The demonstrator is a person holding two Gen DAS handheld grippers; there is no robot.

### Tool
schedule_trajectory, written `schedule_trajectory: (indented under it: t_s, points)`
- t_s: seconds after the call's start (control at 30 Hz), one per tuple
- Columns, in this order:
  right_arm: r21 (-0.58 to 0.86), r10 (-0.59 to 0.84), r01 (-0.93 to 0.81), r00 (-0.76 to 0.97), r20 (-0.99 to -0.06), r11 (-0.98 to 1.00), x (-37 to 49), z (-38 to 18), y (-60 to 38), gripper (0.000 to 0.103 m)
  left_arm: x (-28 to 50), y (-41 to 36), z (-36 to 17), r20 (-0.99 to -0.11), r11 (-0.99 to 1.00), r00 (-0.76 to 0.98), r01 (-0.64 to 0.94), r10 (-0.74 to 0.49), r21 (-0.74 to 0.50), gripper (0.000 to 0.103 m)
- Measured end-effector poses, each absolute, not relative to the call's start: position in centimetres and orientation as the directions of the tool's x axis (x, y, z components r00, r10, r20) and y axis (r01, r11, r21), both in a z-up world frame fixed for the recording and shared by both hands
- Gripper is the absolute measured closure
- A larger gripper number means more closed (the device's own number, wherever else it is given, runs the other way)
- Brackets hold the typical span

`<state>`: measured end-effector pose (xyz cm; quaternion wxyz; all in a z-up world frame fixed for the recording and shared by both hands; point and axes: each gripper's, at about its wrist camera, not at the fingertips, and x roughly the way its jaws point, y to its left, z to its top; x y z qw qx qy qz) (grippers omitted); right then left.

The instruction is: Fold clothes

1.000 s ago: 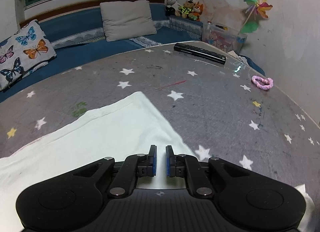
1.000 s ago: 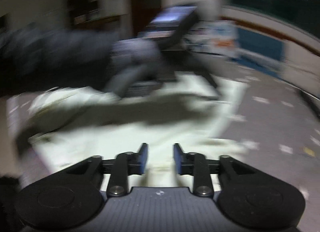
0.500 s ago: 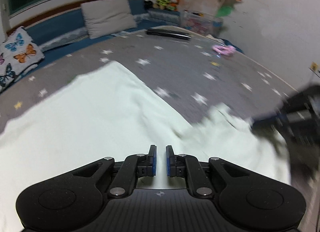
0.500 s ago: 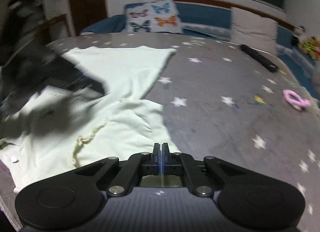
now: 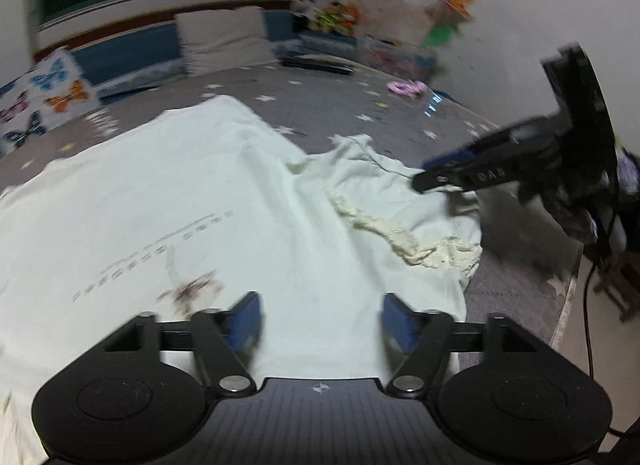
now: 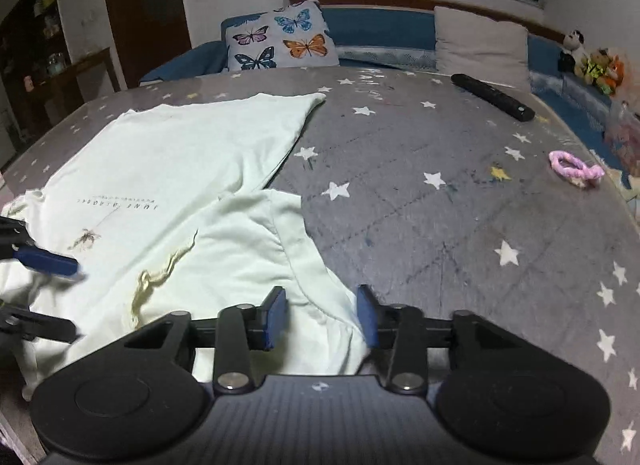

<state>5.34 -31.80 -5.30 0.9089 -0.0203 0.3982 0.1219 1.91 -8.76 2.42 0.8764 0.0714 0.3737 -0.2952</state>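
A pale green T-shirt (image 5: 168,201) (image 6: 188,169) lies spread on the grey star-patterned table (image 6: 440,193), small print and a flower motif facing up. One sleeve is folded over near the ribbed collar (image 5: 400,233). My left gripper (image 5: 320,323) hovers open over the shirt's near part, nothing between its blue pads. My right gripper (image 6: 322,315) is open too, above the sleeve's hem at the table's near side. In the left wrist view the right gripper (image 5: 440,173) shows at the right, over the sleeve. The left gripper's fingers (image 6: 48,261) show at the left edge of the right wrist view.
A black remote (image 6: 492,97) and a pink hair tie (image 6: 576,167) lie on the far right of the table. Behind it runs a blue couch with a butterfly pillow (image 6: 280,39) and a grey pillow (image 6: 480,45). Stuffed toys (image 6: 592,61) sit at the right. The table's edge (image 5: 568,297) drops off right.
Both grippers have gone from shut or nearly shut to open. The sleeve now lies folded over the shirt. The left view has swung back, showing more of the shirt.
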Motion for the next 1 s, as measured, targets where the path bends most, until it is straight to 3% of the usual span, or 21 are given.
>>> schedule_trajectory:
  t_s: [0.03,0.13,0.23,0.3,0.47,0.5,0.57,0.77,1.0]
  points:
    - [0.056,0.186,-0.214,0.657,-0.731,0.975,5.0,-5.2,-31.9,0.096,1.5,-8.0,2.7,-0.689,0.827,0.562,0.553,-0.458,-0.098,0.016]
    - [0.045,0.128,-0.141,0.665,-0.736,0.989,4.0,-5.1,-32.2,0.097,0.4,-5.6,3.5,-0.659,0.866,0.624,0.492,-0.420,-0.086,0.004]
    - [0.038,0.083,-0.082,0.671,-0.737,0.996,2.7,-4.9,-32.4,0.096,-0.4,-2.6,4.3,-0.625,0.905,0.685,0.418,-0.373,-0.081,0.000]
    - [0.031,0.063,-0.059,0.680,-0.730,0.998,2.2,-4.7,-32.5,0.086,-0.7,-0.5,4.5,-0.615,0.932,0.718,0.355,-0.325,-0.079,0.000]
    - [0.030,0.056,-0.049,0.716,-0.695,0.998,2.4,-3.8,-32.2,0.082,-1.0,4.8,4.5,-0.616,0.980,0.764,0.184,-0.193,-0.078,0.000]
    - [0.037,0.069,-0.061,0.723,-0.688,0.997,2.6,-3.6,-31.9,0.074,-1.2,5.7,4.4,-0.618,0.985,0.768,0.157,-0.170,-0.077,0.000]
    - [0.049,0.096,-0.085,0.734,-0.672,0.995,3.1,-3.3,-31.1,0.069,-1.5,7.3,4.3,-0.622,0.992,0.773,0.109,-0.128,-0.070,0.000]
    - [0.053,0.124,-0.120,0.726,-0.676,0.991,5.1,-4.1,-28.6,0.060,-2.2,10.9,3.7,-0.618,0.998,0.786,-0.018,-0.023,-0.059,0.000]
    - [0.006,0.059,-0.078,0.703,-0.709,0.997,5.9,-5.6,-27.6,0.051,-1.9,13.8,1.9,-0.638,0.989,0.768,-0.131,0.059,-0.066,0.000]
